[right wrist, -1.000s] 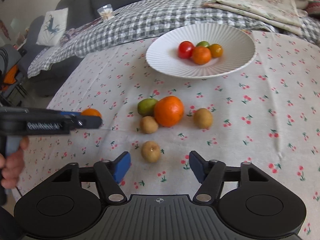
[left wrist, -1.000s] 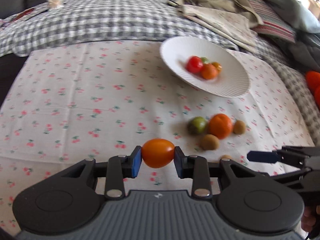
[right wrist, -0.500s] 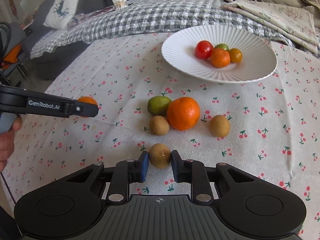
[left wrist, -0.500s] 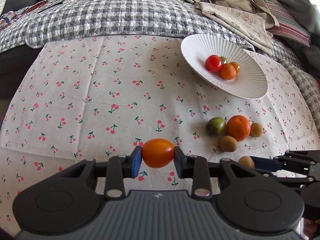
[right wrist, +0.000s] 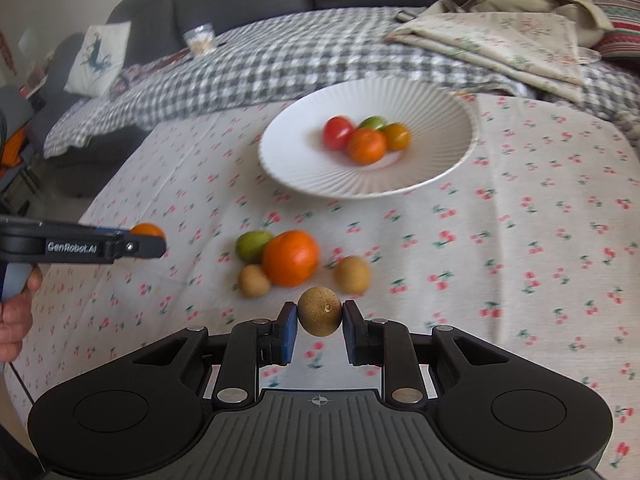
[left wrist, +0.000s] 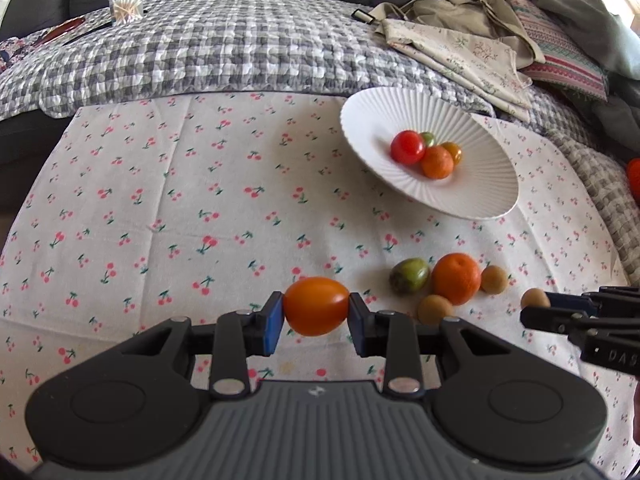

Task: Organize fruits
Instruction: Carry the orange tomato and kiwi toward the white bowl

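Note:
My left gripper (left wrist: 316, 312) is shut on an orange tomato (left wrist: 317, 306), held above the cherry-print cloth. My right gripper (right wrist: 319, 318) is shut on a small brown fruit (right wrist: 320, 311), lifted off the cloth; it also shows at the right in the left wrist view (left wrist: 535, 298). A white ribbed plate (left wrist: 480, 196) at the back right holds a red tomato (left wrist: 407, 147), an orange one (left wrist: 437, 162) and two more. On the cloth lie a green tomato (right wrist: 252, 244), an orange (right wrist: 291, 258) and two brown fruits (right wrist: 254, 280) (right wrist: 352, 274).
A grey checked quilt (left wrist: 200, 52) and folded cloths (left wrist: 460, 44) lie behind the table. A small bag of cotton swabs (left wrist: 126, 4) sits at the back left. The left gripper shows at the left of the right wrist view (right wrist: 140, 242).
My right gripper closed on the small brown fruit and lifted it off the cloth. My left gripper still holds the orange tomato and has drawn back and risen a little.

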The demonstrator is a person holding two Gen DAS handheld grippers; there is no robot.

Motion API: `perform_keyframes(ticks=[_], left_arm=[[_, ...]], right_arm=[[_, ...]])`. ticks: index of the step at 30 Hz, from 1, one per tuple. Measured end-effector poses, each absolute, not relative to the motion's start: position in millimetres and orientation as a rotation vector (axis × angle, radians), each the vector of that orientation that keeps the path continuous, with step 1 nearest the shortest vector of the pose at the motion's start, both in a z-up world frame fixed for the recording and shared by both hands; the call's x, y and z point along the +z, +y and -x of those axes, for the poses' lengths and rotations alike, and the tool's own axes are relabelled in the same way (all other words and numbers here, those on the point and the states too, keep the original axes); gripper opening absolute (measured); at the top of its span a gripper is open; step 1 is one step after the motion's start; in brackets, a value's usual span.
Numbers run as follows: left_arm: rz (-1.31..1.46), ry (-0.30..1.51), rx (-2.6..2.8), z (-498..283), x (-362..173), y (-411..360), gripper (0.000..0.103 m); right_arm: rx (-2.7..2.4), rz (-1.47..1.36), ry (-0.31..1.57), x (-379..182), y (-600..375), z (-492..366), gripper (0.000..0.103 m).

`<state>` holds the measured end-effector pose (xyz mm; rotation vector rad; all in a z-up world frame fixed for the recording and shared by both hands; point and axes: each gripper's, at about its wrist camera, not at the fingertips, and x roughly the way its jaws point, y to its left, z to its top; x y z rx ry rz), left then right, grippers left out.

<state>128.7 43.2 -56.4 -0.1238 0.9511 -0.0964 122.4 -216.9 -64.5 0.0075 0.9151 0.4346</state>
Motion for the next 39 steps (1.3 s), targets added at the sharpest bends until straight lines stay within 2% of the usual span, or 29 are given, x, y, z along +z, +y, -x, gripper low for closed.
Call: perform_keyframes(ticks=[17, 39], left_arm=[[0.093, 0.833, -0.173, -163.7, -31.5, 14.5, 0.032], [0.0, 0.792, -0.274, -224.5, -55.7, -39.5, 0.032]], right_arm=[[0.311, -0.109, 0.814, -39.7, -266.5, -154.5, 0.023], [0.309, -0.134, 0.751, -47.0, -241.4, -212.8, 0.023]])
